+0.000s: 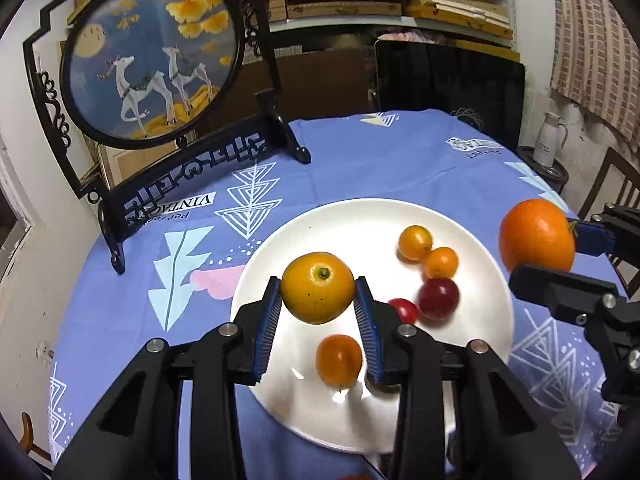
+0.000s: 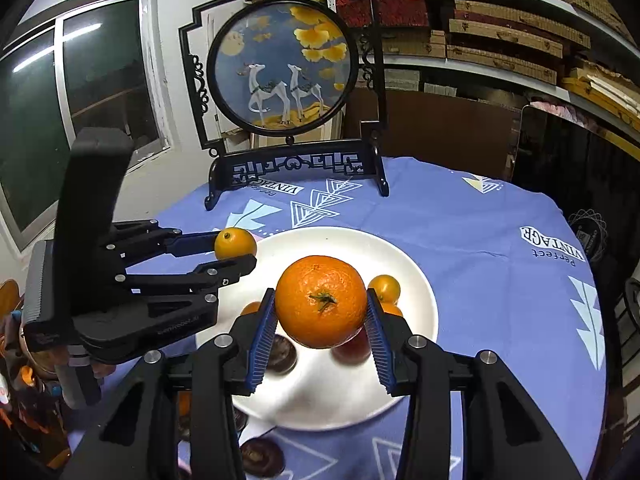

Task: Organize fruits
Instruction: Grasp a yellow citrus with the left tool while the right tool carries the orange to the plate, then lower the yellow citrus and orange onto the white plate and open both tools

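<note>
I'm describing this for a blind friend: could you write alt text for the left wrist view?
A left gripper holds a yellow-orange fruit above a white plate of small orange and red fruits on a blue patterned tablecloth. At the right edge, the right gripper holds a bigger orange. A round deer picture stands behind.

Deer screen [image 2: 282, 80] blocks far side; plate [image 1: 360, 216] middle free.

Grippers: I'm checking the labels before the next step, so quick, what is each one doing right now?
Left gripper: shut on the yellow-orange fruit, lifted above the white plate.
Right gripper: shut on the orange, also held above the plate.
</note>
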Available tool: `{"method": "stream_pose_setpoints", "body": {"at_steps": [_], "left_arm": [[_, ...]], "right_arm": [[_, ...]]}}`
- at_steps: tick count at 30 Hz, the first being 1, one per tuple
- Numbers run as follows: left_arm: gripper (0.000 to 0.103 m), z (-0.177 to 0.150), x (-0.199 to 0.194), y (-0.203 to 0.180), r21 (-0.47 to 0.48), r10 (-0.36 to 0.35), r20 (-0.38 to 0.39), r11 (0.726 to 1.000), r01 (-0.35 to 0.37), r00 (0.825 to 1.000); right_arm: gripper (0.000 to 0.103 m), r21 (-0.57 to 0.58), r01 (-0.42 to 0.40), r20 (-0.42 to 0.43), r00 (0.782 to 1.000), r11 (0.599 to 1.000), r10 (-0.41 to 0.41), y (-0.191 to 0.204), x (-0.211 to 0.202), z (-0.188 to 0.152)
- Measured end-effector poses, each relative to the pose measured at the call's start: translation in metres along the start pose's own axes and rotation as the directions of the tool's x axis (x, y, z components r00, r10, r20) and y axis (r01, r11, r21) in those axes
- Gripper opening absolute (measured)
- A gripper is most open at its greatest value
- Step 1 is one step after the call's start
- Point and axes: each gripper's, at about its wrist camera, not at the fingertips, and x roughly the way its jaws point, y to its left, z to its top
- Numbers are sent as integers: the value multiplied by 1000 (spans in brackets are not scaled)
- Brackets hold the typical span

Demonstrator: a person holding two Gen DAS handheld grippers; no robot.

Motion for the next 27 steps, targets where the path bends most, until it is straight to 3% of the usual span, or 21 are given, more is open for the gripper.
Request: {"method": "stream_pose_setpoints", "body": {"at_steps": [21, 23, 27], "left_arm": [[37, 5, 62, 6, 13, 35, -90, 999, -34, 995], [46, 5, 63, 8, 3, 37, -90, 999, -37, 995], [49, 3, 56, 14, -6, 46, -77, 999, -46, 996]], "right_arm": [[45, 29, 22, -82, 996, 999, -20, -17, 80, 18], [59, 37, 42, -73, 997, 998, -40, -19, 80, 18], [61, 52, 47, -46, 998, 998, -45, -23, 66, 16]]}}
